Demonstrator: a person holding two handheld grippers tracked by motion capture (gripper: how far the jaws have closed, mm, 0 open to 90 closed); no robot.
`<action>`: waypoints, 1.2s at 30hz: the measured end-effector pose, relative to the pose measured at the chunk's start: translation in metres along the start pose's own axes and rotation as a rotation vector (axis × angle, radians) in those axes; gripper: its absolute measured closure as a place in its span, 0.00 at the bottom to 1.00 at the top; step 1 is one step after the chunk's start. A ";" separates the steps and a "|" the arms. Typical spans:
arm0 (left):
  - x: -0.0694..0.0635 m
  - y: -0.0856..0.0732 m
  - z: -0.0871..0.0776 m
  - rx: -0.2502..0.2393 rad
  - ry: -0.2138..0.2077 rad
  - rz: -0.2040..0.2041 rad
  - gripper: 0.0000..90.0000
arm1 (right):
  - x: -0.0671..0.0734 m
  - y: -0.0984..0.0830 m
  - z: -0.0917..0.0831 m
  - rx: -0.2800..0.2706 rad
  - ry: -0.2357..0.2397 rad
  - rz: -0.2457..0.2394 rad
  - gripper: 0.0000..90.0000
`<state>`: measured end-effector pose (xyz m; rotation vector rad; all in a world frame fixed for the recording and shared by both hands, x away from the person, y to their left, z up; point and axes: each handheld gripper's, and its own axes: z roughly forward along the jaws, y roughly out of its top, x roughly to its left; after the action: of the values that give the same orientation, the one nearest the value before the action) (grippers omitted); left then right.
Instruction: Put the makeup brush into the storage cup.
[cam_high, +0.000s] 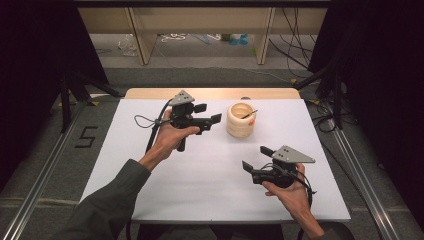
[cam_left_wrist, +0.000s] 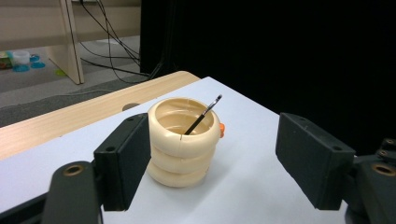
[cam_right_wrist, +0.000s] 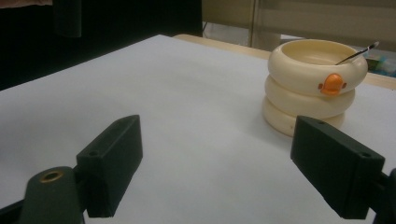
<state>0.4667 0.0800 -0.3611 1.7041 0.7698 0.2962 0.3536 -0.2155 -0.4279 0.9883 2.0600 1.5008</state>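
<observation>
A cream cup (cam_high: 240, 120) shaped like three stacked rings stands upright on the white table top (cam_high: 200, 185), right of centre toward the back. It has a small orange beak (cam_right_wrist: 332, 83) on its side, and a thin dark stick (cam_left_wrist: 203, 115) leans inside it with its tip over the rim. My left gripper (cam_high: 208, 113) hovers just left of the cup, open, pointing at it with nothing between the jaws. In the left gripper view the cup (cam_left_wrist: 183, 140) sits ahead between the jaws. My right gripper (cam_high: 256, 158) is open and empty at the front right, apart from the cup (cam_right_wrist: 308, 79).
A wooden strip (cam_high: 210, 93) runs along the table's far edge. Beyond it are wooden shelf legs (cam_high: 142, 45) and loose cables on the floor. Metal rails (cam_high: 45, 175) flank the table. Dark curtains stand on both sides.
</observation>
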 end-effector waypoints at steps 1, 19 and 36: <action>-0.001 -0.001 -0.002 -0.001 -0.002 0.005 0.29 | 0.000 0.000 0.000 0.000 -0.001 -0.001 0.20; -0.006 -0.024 -0.030 -0.035 0.006 -0.002 0.29 | -0.002 0.001 -0.001 -0.013 -0.021 -0.024 0.20; -0.007 -0.054 -0.049 -0.012 0.036 0.037 0.28 | -0.002 0.002 -0.002 -0.021 -0.021 -0.030 0.19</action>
<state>0.4155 0.1183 -0.3967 1.7072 0.7620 0.3569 0.3543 -0.2176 -0.4256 0.9572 2.0320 1.4876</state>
